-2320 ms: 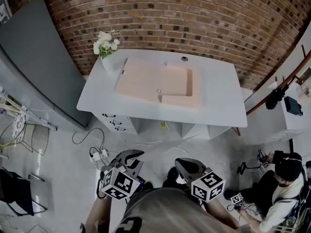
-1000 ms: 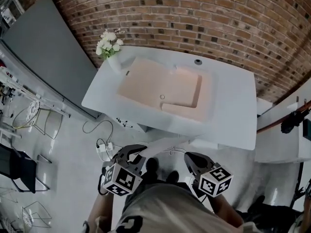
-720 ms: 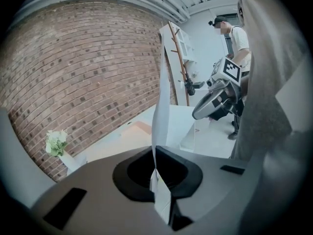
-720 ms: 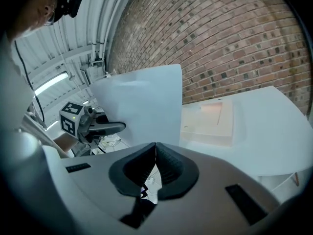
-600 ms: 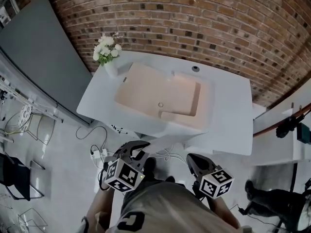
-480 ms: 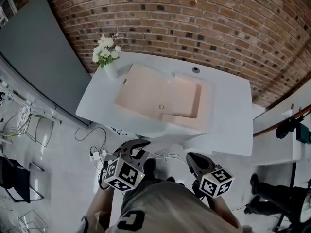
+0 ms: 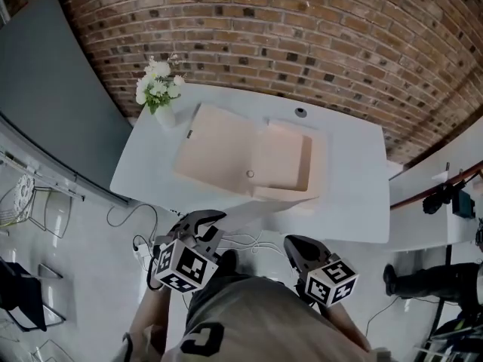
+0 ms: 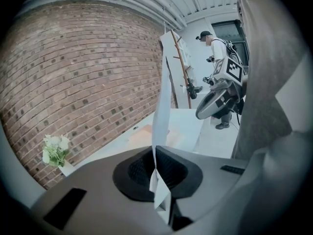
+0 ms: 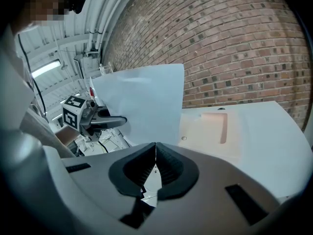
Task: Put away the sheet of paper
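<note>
Left gripper view: sheet of paper point(image 8: 161, 106) pinched edge-on!
Left gripper point(image 8: 155, 151) has its jaws clamped tight on the sheet's lower edge, and the paper stands upright above them. Right gripper point(image 9: 155, 147) is closed too, with nothing between its jaws. Ahead, a white desk point(image 7: 351, 179) carries an open pink folder point(image 7: 226, 153) and a vase of flowers point(image 7: 158, 96) by the brick wall point(image 7: 302, 36).

Both arms are reaching forward at waist level, side by side. The left hand-held gripper point(image 7: 208, 223) is pinching a sheet of paper point(image 8: 161, 106) between closed jaws, and the right hand-held gripper point(image 7: 291, 246) is holding its jaws pressed together.
</note>
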A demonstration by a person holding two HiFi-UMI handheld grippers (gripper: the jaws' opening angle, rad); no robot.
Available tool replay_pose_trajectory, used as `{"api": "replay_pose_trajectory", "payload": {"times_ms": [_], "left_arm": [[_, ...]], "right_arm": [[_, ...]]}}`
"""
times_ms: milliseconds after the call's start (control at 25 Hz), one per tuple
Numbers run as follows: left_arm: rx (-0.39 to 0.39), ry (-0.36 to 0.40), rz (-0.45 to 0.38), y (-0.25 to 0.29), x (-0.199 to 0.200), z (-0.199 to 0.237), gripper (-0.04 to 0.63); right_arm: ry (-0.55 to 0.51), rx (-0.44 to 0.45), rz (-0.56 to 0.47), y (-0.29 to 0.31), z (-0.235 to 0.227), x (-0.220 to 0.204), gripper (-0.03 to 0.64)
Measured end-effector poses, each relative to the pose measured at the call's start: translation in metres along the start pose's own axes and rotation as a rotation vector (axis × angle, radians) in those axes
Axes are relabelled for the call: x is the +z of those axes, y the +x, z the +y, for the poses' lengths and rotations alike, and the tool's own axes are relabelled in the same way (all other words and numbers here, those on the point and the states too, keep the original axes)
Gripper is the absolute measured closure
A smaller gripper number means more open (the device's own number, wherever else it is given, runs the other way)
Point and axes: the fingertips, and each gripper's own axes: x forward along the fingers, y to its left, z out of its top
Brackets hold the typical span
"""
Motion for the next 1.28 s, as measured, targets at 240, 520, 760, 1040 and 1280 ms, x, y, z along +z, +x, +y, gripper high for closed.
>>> {"api": "replay_pose_trajectory", "payload": {"times_ms": [240,520,760,1040,1280], "left_arm": [[-0.023,-0.023,-0.032,0.000,-0.009,0.021,0.581],[-0.034,-0.038,-0.069,-0.003,-0.020,0.044,0.581],[-0.048,-0.039,-0.102,-0.007,-0.029,0.061,0.580],[-0.058,-0.104,-0.145,-0.015,-0.037,0.085,0.581],[-0.006,-0.072,-0.098,-0.012,-0.035,0.103,0.580]], "right_arm": [[-0.010,-0.025,0.015,0.014,0.009,0.004,0.594],[-0.028,-0.053,0.030,0.030,0.022,0.007,0.594],[-0.050,-0.064,0.059,0.046,0.036,0.005,0.594],[-0.071,-0.048,0.111,0.058,0.049,0.001,0.594],[-0.081,-0.026,0.114,0.064,0.044,0.008,0.594]]}}
